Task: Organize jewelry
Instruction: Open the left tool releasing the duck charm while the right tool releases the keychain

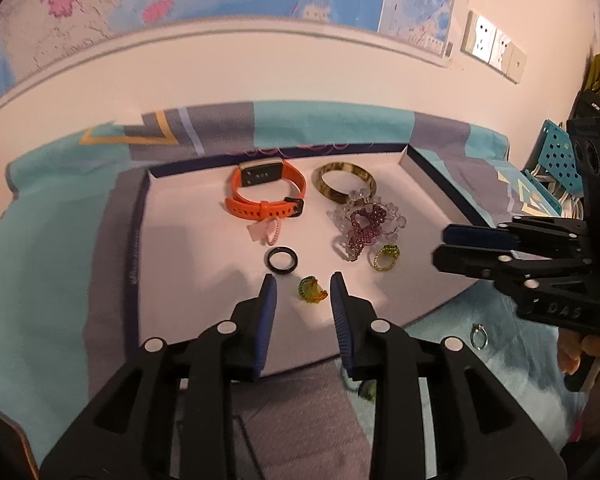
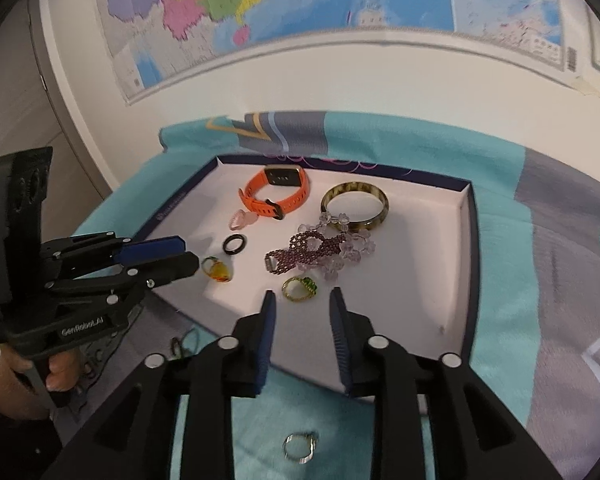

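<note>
1. Both grippers fill the foreground: the left gripper [image 1: 303, 294] hovers with its jaws parted around the amber-green ring [image 1: 311, 289], pads not touching it; the right gripper [image 2: 302, 308] stands with jaws apart and nothing between them, just short of the green beaded ring [image 2: 300, 288].
2. Beneath everything lies a teal and grey cloth [image 2: 500, 240], with the shallow white tray [image 2: 440, 304] set on it.
3. At the tray's far side rest the orange watch [image 1: 266, 192] and, beside it, the mottled bangle [image 1: 346, 186].
4. Nearer, a purple beaded bracelet [image 2: 300, 254] lies over a clear beaded one [image 2: 352, 246], which touches the bangle.
5. Smaller still: a black ring [image 1: 283, 259] and a pink ring [image 1: 268, 234] between it and the watch.
6. Outside the tray, a silver ring [image 2: 300, 446] sits on the cloth.
</note>
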A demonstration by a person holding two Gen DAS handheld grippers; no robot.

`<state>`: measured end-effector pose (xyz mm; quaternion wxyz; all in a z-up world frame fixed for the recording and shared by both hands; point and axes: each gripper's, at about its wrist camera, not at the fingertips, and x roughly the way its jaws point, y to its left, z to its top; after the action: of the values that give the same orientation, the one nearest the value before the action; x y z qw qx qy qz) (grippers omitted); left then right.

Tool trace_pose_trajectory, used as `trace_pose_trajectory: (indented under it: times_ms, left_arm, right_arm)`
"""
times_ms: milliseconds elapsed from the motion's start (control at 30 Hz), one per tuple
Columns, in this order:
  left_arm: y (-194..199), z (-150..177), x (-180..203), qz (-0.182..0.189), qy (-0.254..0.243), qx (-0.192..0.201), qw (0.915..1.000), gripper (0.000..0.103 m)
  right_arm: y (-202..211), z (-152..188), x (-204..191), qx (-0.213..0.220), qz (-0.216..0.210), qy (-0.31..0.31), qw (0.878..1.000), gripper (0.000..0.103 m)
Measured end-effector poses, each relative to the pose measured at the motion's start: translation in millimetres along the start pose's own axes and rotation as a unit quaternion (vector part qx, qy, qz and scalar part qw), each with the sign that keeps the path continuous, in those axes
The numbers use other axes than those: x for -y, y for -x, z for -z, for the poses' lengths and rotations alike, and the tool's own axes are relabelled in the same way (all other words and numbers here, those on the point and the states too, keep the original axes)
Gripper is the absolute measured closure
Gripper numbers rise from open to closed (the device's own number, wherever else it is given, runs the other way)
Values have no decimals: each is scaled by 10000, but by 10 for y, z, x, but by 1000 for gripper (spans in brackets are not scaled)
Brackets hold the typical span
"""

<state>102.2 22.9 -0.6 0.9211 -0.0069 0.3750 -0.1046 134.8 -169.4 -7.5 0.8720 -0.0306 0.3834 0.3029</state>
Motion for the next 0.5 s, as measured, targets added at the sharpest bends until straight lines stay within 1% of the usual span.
trace_pose_trajectory:
  times_ms: [133, 200, 333, 433, 500]
  left_arm:
    - [267, 120, 6, 68, -105, 237, 9996, 72]
    - [377, 193, 12, 159, -154, 285, 9993, 70]
    - [524, 376, 91, 380, -340, 246, 9984, 69]
    - [534, 494, 177, 510, -505, 149, 9973, 66]
    - [496, 545, 233, 544, -592, 52, 9967, 66]
  right_arm:
    - [226, 112, -2, 152, -106, 13, 9998, 69]
    - [318, 178, 12, 217, -139, -19, 9997, 66]
    - [441, 351, 21, 210, -178, -62, 9996, 61]
    - [434, 496, 27, 65, -163, -89, 9998, 57]
    - [403, 588, 44, -41, -124, -142, 9998, 57]
